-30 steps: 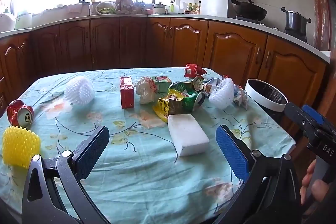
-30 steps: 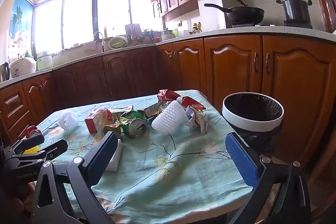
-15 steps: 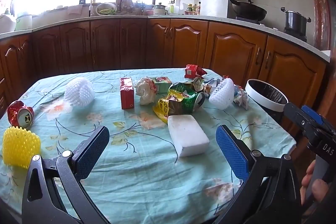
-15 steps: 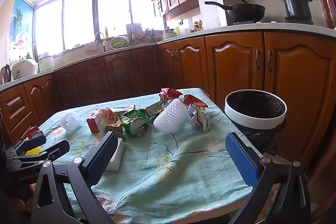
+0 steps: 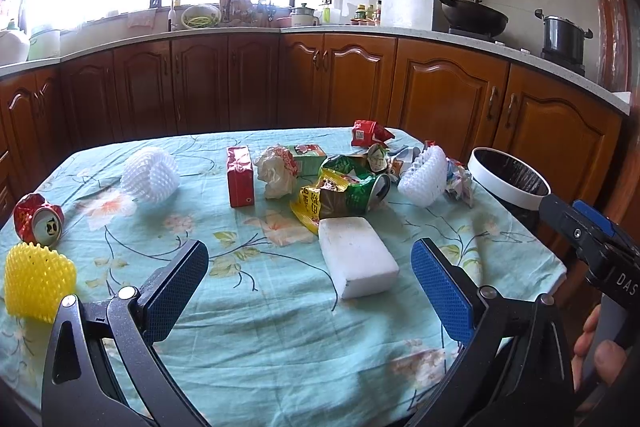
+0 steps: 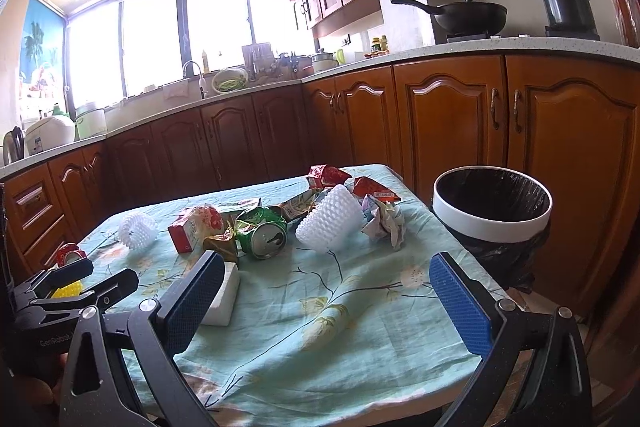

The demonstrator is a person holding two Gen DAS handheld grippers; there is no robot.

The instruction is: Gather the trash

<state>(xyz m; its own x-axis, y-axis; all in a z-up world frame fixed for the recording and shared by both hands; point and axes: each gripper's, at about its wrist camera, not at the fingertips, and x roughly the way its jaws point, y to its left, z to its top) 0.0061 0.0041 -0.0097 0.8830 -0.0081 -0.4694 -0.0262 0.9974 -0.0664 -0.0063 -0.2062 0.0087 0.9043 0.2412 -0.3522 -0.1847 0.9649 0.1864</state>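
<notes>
Trash lies on a table with a teal flowered cloth [image 5: 256, 311]: a white foam block [image 5: 356, 261], a crushed green can [image 5: 352, 189], a red carton [image 5: 240, 177], crumpled paper [image 5: 276, 171], white foam nets [image 5: 150, 175] [image 5: 426, 175], a yellow net [image 5: 38, 281], a crushed red can [image 5: 38, 219]. My left gripper [image 5: 310, 285] is open and empty above the near table edge, the foam block just ahead. My right gripper [image 6: 326, 297] is open and empty, right of the pile. A white-rimmed bin [image 6: 492, 215] with a black liner stands at the table's right edge.
Wooden kitchen cabinets [image 5: 440, 99] and a counter run behind and to the right of the table. A wok [image 6: 468, 15] and a pot [image 6: 566, 7] sit on the stove. The other gripper shows at each view's side [image 5: 592, 239] [image 6: 72, 287].
The right wrist view has dipped slightly and come a little closer to the table and bin. The left gripper has barely moved. Both stay open.
</notes>
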